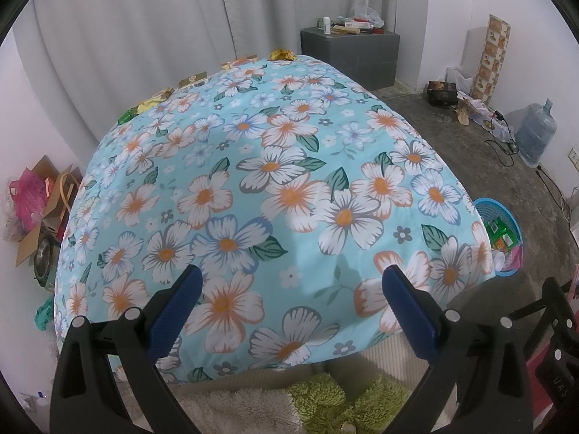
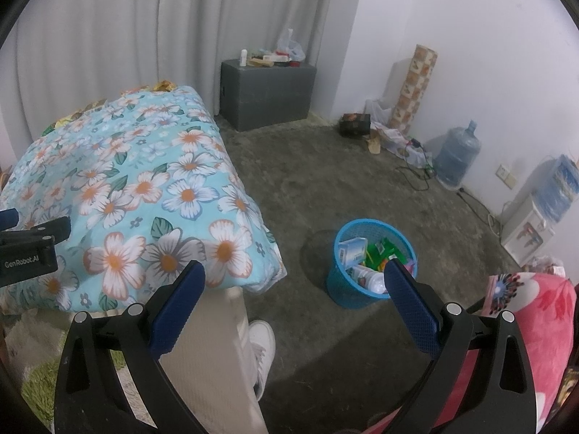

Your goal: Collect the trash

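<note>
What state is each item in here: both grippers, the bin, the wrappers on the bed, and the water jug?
Left gripper: open, empty, above the floral quilt.
Right gripper: open, empty.
Blue basket: upright on the floor, partly filled with packaging.
Wrappers: lying along the quilt's far edge, not collected.
Water jug: upright by the wall.
</note>
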Demonstrator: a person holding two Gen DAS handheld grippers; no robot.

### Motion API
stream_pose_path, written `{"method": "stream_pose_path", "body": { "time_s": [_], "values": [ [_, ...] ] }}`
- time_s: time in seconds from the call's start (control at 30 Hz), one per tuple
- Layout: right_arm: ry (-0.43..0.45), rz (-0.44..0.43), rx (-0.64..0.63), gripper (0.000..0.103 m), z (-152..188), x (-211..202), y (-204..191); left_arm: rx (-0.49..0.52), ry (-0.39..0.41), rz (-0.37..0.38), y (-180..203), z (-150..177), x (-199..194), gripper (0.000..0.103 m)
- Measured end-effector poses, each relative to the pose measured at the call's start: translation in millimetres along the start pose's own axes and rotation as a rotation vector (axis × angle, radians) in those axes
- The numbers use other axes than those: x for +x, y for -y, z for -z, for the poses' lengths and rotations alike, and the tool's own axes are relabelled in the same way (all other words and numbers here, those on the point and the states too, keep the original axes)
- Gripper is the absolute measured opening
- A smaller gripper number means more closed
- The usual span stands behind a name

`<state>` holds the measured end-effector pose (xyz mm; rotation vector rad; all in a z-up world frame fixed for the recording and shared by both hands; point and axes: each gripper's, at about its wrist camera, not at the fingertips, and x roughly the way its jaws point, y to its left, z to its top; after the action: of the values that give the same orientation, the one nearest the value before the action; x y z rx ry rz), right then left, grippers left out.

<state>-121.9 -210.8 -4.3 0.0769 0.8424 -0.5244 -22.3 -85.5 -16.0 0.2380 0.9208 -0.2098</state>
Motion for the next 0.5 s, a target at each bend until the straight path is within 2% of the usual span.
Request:
{"method": "stream_pose_path", "body": {
  "time_s": [0.5],
  "values": [
    [0.005,-0.002,0.001,0.095,-3.7,1.2,0.8,0.0,0.001,-0.001,-0.4,-0.2,-0.4,0.097]
  ]
}}
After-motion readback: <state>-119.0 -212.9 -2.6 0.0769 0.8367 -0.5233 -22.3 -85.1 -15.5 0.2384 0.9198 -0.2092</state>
